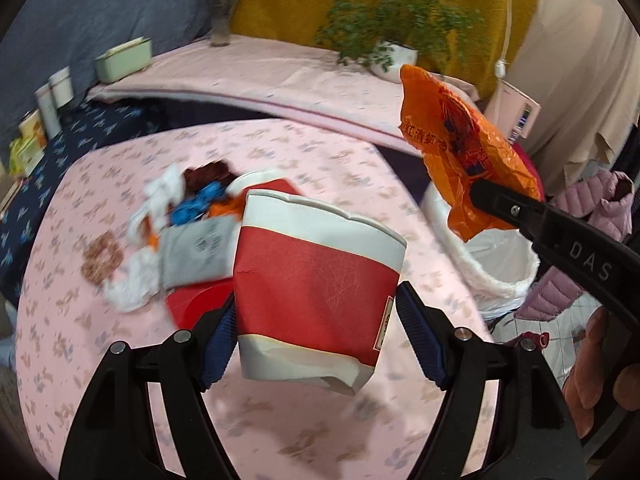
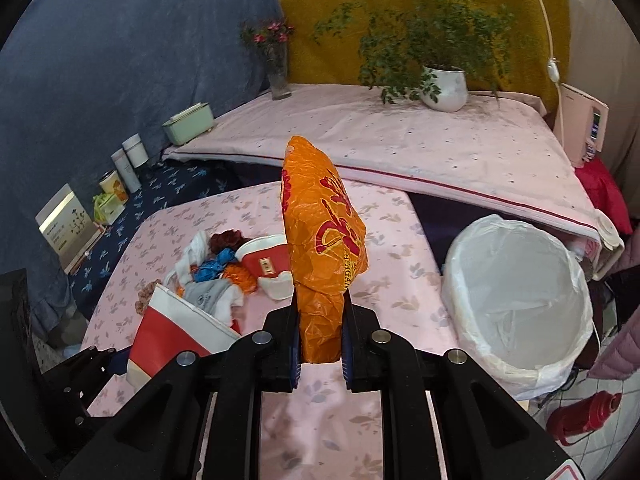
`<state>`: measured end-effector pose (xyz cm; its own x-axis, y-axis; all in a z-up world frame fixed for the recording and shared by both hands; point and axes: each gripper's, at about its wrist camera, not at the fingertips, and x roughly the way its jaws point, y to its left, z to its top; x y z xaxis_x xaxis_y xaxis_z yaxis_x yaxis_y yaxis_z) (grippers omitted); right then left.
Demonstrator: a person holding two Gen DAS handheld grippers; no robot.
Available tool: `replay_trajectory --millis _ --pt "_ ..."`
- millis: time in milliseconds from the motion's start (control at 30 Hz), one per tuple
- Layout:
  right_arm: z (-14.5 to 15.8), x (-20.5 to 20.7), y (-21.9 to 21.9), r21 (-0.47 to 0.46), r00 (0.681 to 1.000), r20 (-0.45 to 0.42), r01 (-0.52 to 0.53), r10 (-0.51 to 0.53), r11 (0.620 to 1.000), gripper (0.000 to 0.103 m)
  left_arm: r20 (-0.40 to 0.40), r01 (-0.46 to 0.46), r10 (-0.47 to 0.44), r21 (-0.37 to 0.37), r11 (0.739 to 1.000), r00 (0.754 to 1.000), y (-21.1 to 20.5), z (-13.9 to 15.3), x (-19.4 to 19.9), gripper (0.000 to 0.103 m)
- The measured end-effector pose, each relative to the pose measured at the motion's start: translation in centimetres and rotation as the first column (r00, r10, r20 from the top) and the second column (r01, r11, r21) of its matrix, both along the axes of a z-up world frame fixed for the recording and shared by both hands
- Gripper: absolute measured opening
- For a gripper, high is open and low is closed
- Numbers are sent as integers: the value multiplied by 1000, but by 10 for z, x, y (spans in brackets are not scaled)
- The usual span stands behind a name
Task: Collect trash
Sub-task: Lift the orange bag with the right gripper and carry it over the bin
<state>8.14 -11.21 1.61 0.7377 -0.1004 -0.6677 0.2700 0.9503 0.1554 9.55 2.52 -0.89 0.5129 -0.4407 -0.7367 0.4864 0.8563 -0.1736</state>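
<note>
My left gripper (image 1: 316, 316) is shut on a crushed red and white paper cup (image 1: 316, 280) and holds it above the pink table (image 1: 280, 432). The cup also shows in the right wrist view (image 2: 176, 332). My right gripper (image 2: 320, 340) is shut on a crumpled orange plastic bag (image 2: 324, 240), lifted above the table; the bag also shows in the left wrist view (image 1: 460, 148). A pile of trash (image 2: 224, 272) lies on the table: white tissue, blue and orange wrappers, a grey packet, another red cup (image 2: 268, 264). A white-lined bin (image 2: 516, 296) stands right of the table.
A second pink-covered surface (image 2: 400, 140) behind holds a potted plant (image 2: 444, 88), a flower vase (image 2: 278, 68) and a green box (image 2: 188, 124). Jars and boxes (image 2: 120, 176) line the left wall. A red thermos (image 2: 580, 416) lies on the floor by the bin.
</note>
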Motion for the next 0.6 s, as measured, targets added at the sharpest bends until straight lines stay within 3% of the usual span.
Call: replay_trajectory --millis 233,600 --pt "-2 -35 -75 6 986 7 168 -168 986 15 51 149 -149 -1 989 988 -82 14 -10 72" --pt "-31 -71 -165 27 934 -52 355 -353 935 15 53 305 -305 13 952 951 -187 6 -6 72"
